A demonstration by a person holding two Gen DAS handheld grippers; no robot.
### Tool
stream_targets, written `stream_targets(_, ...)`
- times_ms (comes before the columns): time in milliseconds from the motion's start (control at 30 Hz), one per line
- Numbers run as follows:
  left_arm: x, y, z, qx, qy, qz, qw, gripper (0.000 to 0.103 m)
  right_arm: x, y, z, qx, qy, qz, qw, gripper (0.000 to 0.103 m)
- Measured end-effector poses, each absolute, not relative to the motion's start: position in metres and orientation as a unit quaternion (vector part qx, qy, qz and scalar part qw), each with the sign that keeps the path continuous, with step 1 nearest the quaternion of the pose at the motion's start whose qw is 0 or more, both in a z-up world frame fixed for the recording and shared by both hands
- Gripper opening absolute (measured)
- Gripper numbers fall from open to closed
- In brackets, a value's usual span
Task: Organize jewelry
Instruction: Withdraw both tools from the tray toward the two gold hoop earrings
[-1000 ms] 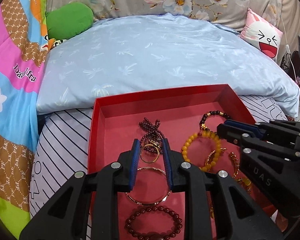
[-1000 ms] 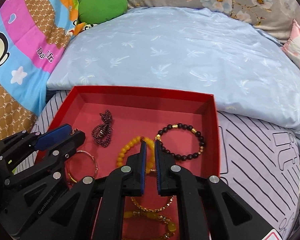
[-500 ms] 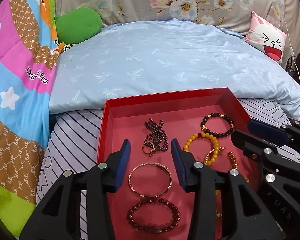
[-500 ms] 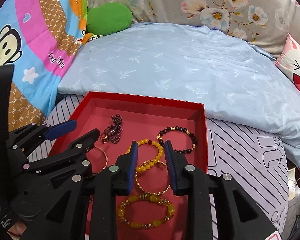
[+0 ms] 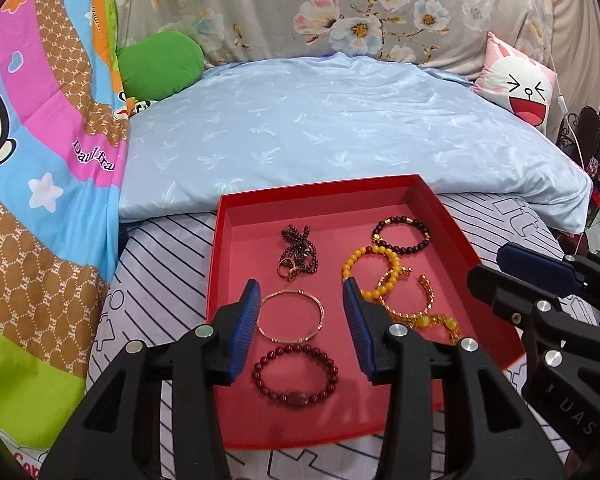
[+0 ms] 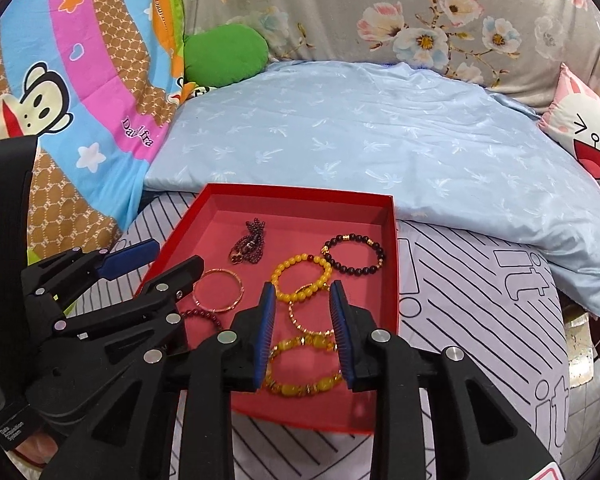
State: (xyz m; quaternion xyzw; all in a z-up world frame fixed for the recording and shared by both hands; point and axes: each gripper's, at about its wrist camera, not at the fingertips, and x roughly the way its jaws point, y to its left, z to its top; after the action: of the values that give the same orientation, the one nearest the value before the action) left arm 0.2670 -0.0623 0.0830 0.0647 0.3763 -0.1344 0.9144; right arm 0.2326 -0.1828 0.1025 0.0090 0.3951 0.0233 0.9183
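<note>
Seven pieces sit loose in the red tray, both grippers empty above it.
Gold bangle lies flat, just above the dark red bead bracelet; yellow bracelets overlap on the right. Left gripper part-open, nothing between pads; right gripper narrower, also empty. Judgement: take one piece at a time, pinch a single rim from above, start with isolated ones, avoid the tangle.

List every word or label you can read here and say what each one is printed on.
"Paul fra", cut off: cartoon blanket.
"it": striped sheet.
"DAS", partly hidden: right gripper.
"Data Acquisition System", tiny: left gripper.
Orange band lettering on the blanket: too blurred.
</note>
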Motion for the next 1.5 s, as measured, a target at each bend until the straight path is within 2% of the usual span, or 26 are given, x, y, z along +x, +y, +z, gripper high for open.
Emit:
stream_targets(400, 0.199, -0.026, 0.081, 0.063, 0.372, -0.129, 0.917, 0.042, 0.157, -0.173, 0.086, 0.010, 0.405, 0.033, 0.914, 0.028)
stream_targets(800, 0.134, -0.003, 0.039, 0.047, 0.392, -0.103, 0.913, 0.042, 0.103, -0.155, 0.037, 0.043, 0.440, 0.052, 0.895, 0.028)
stream_targets(867, 0.126, -0.002, 0.032, 0.046, 0.392, -0.104, 0.913, 0.044, 0.098, -0.151, 0.026, 0.051, 0.450, 0.056, 0.890, 0.028)
stream_targets(933, 0.119, 0.000, 0.029, 0.048, 0.385, -0.101, 0.916, 0.050, 0.095, -0.148, 0.018, 0.057, 0.454, 0.057, 0.887, 0.028)
stream_targets(1500, 0.105, 0.025, 0.000, 0.007, 0.399, -0.079, 0.914, 0.050, 0.096, -0.122, -0.004, 0.032, 0.461, 0.055, 0.885, 0.028)
